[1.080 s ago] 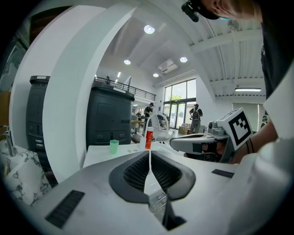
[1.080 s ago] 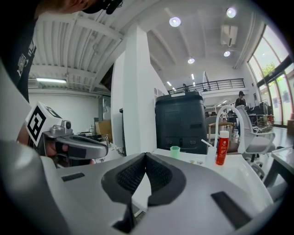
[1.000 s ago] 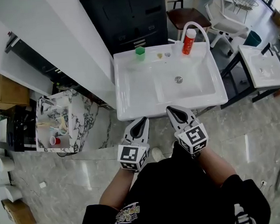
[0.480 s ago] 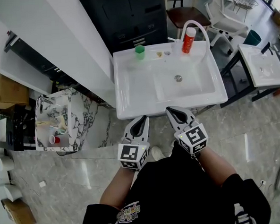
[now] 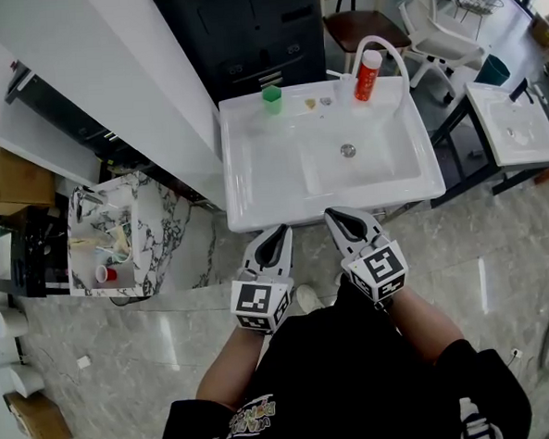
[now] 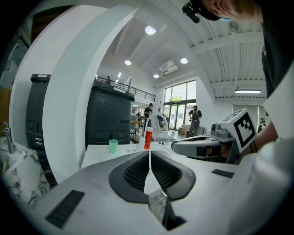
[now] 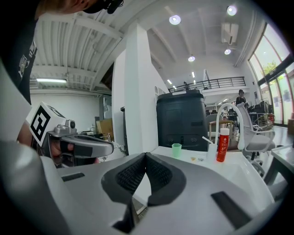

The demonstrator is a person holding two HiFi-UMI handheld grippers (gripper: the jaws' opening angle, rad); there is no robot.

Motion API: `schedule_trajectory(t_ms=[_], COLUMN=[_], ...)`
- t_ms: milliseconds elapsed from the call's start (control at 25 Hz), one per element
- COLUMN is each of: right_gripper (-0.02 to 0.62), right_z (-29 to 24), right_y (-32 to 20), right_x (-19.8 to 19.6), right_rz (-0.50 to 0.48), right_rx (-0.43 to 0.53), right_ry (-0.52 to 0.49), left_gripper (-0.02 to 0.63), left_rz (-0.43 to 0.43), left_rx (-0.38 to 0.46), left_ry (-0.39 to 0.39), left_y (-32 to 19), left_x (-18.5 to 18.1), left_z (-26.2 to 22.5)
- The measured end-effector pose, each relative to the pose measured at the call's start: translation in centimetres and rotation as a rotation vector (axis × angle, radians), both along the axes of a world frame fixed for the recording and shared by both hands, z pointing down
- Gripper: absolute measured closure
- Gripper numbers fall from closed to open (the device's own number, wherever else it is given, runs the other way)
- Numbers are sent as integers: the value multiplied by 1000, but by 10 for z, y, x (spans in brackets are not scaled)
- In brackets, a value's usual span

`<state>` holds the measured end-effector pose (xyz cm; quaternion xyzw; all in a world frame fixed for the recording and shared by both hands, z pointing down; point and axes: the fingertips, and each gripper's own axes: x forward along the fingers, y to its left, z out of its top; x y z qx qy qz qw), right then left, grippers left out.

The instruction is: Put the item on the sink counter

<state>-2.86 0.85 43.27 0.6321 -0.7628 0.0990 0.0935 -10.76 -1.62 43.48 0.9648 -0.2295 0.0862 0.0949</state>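
Note:
A white sink [image 5: 252,160] stands ahead of me, with its counter rim along the back. On that rim are a green cup [image 5: 272,96], a red bottle [image 5: 368,75] beside the white faucet [image 5: 382,51], and small bits [image 5: 311,103]. My left gripper [image 5: 278,236] and right gripper [image 5: 341,219] hover side by side just in front of the sink's near edge. Both are shut with nothing between the jaws. The green cup [image 6: 113,146] and red bottle [image 6: 148,138] show far off in the left gripper view, the cup [image 7: 176,150] and bottle [image 7: 223,144] likewise in the right gripper view.
A marble-patterned bin [image 5: 109,238] with litter stands on the floor to the left. A white wall [image 5: 145,73] flanks the sink's left side, a dark cabinet [image 5: 244,30] is behind it. A second sink [image 5: 515,125] and chairs [image 5: 448,27] are at the right.
The view has shifted slightly, with the sink a touch higher in the frame. Both grippers hold the same place and stay shut.

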Motion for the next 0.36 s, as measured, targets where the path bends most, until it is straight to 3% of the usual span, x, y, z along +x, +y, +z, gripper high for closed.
schedule_trajectory(t_ms=[360], right_gripper=[541], right_z=[0], right_y=[2], right_x=[-6], right_rz=[0], right_rx=[-1], right_ry=[3], left_gripper=[584], left_rz=[1], left_rx=[-3], left_ry=[4], left_y=[2], left_x=[-5], left_z=[0])
